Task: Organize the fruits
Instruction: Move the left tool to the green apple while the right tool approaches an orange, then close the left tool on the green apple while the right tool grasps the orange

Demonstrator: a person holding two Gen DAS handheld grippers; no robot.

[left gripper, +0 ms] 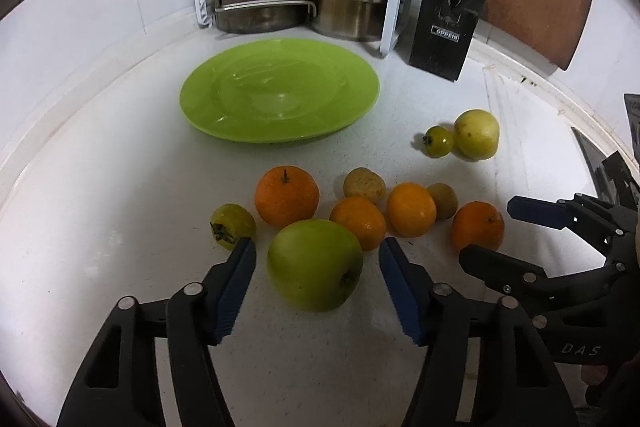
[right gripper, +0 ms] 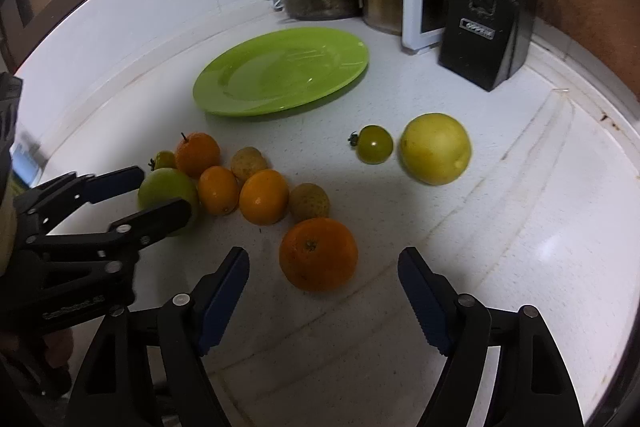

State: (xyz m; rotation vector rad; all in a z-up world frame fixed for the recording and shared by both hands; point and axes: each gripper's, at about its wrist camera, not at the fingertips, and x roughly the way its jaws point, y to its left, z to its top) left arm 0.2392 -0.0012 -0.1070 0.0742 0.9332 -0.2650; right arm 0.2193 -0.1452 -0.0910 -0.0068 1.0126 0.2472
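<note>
left gripper (left gripper: 318, 259): jaws apart, one on each side of the green apple (left gripper: 315, 265); gaps show on both sides, so pads not pressing yet
right gripper (right gripper: 322, 265): jaws apart, straddling the nearest orange (right gripper: 318, 254), which sits low between the tips; no contact visible
plate (left gripper: 200, 99): green, bare, on the white counter (left gripper: 100, 227) behind the fruit pile (the likely drop spot, my guess)
fruit pile: apple at front, big orange with stem (left gripper: 287, 201) behind it, two smaller oranges (left gripper: 358, 223) beside, two brownish round fruits (left gripper: 364, 183) further back, small green tomato (left gripper: 233, 225) just beside the left jaw tip
loose pair: yellow-green fruit (right gripper: 435, 148) and a second small green tomato (right gripper: 375, 143), apart from the pile, right of the plate
step: both hands lining up a first grab, nothing lifted
risk 1: left jaw tip is near the small tomato; closing or sliding forward could nudge it away
risk 2: apple touches or nearly touches the small orange behind it; the right-hand jaw could clip that orange and scatter the round fruit
risk 3: apple is wide and smooth; a grip below or off its middle may squeeze it out
risk 4: the two grippers sit close (each shows in the other's view); lifting together toward the plate could make them collide
risk 5: knife block (left gripper: 448, 23) and pot rack (left gripper: 296, 3) stand just behind the plate; overshooting could hit them
</note>
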